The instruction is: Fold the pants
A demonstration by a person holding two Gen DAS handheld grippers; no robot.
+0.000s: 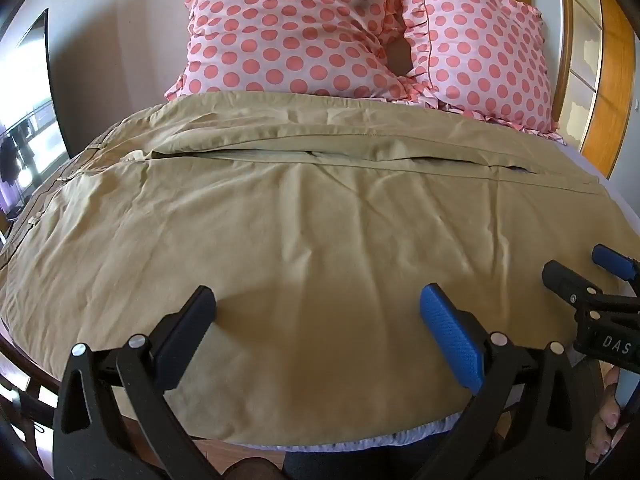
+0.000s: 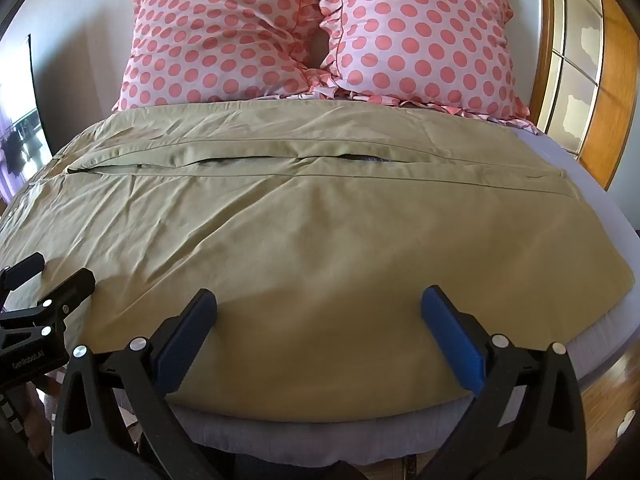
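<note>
Khaki pants (image 1: 304, 208) lie spread flat across the bed, legs side by side, waistband at the left; they also show in the right wrist view (image 2: 304, 216). My left gripper (image 1: 318, 300) is open and empty, hovering over the near leg by its front edge. My right gripper (image 2: 319, 300) is open and empty over the same leg, further right. The right gripper shows at the right edge of the left wrist view (image 1: 584, 272), and the left gripper shows at the left edge of the right wrist view (image 2: 52, 272).
Two pink polka-dot pillows (image 1: 296, 28) (image 2: 424, 36) stand at the head of the bed. A grey sheet (image 2: 592, 184) shows at the right and front edge. A wooden-framed door (image 2: 576, 64) is on the right, a window (image 1: 24, 104) on the left.
</note>
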